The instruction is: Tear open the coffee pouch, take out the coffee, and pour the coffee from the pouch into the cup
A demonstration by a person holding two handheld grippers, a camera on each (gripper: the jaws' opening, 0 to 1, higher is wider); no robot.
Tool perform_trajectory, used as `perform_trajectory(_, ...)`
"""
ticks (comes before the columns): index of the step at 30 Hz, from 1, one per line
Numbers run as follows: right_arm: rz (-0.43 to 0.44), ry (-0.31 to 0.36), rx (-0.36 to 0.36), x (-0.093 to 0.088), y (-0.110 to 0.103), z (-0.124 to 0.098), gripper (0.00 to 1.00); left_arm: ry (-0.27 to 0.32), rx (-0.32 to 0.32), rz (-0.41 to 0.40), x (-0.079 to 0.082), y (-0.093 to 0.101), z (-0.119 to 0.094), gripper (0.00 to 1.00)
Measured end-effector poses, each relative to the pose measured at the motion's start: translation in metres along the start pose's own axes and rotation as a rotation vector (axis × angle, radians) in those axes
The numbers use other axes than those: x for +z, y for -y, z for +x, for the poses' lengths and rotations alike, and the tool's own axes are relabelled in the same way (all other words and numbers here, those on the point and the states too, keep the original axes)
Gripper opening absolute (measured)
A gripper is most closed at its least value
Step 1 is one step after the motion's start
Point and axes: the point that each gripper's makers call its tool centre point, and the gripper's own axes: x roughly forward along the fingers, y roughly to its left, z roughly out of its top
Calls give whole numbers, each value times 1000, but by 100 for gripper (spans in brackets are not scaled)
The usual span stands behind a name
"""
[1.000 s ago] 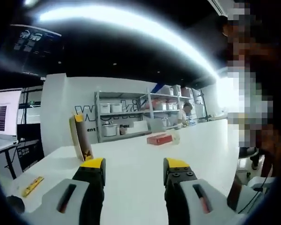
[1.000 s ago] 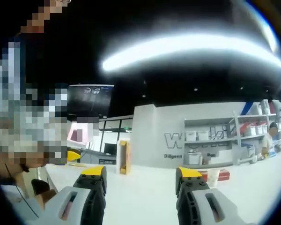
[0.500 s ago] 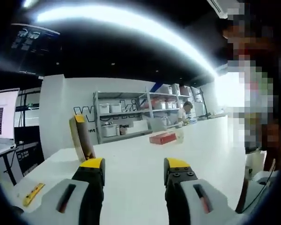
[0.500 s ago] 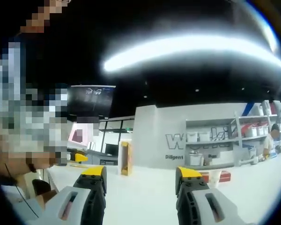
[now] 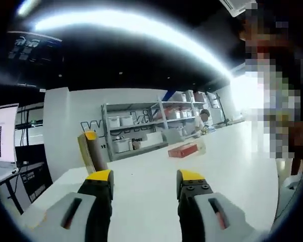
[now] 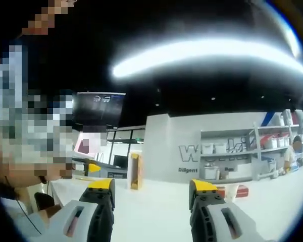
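Both grippers hover low over the white worktop [image 5: 151,176] with fingers wide and empty, ready to reach. The upright coffee pouch [image 5: 91,150] stands mid-left; the cup [image 6: 231,190] stands lower right beside a red box [image 5: 183,149].

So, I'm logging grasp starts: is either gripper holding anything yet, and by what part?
Nothing is held. The left gripper and right gripper are both open above the white table.
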Motion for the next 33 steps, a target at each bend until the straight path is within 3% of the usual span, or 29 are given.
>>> perform_trajectory(18, -1, 11, 0, 6, 2, -2, 59, -30, 26, -108, -16, -34, 25, 52)
perform_trajectory(33, -2, 19, -1, 8, 2, -2, 59, -65, 64, -81, -34, -53, 52, 51)
